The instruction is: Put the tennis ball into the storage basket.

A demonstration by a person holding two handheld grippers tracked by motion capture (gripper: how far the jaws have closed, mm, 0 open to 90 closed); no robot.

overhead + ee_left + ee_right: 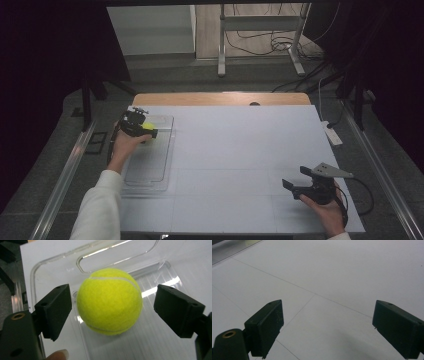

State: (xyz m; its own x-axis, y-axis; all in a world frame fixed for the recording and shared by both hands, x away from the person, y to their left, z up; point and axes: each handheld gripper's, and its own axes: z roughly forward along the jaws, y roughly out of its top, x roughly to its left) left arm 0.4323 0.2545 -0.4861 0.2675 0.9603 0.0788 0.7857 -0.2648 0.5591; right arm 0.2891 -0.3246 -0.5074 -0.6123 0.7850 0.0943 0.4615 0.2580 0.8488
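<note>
A yellow tennis ball point(109, 301) rests in a clear plastic tray point(50, 262) at the left side of the table. My left gripper point(112, 307) stands open around it, one black jaw on each side with a small gap to the ball. In the high view the ball point(148, 126) peeks out by the left gripper point(142, 131) at the far end of the tray point(150, 170). My right gripper point(296, 177) hovers open near the table's front right, and nothing lies between its jaws point(327, 325) but the white surface.
A white mat point(240, 145) covers the table, with a wooden edge point(220, 98) at the back. A white power strip point(332, 134) lies off the right edge. A metal stand point(260, 30) and cables sit on the floor beyond.
</note>
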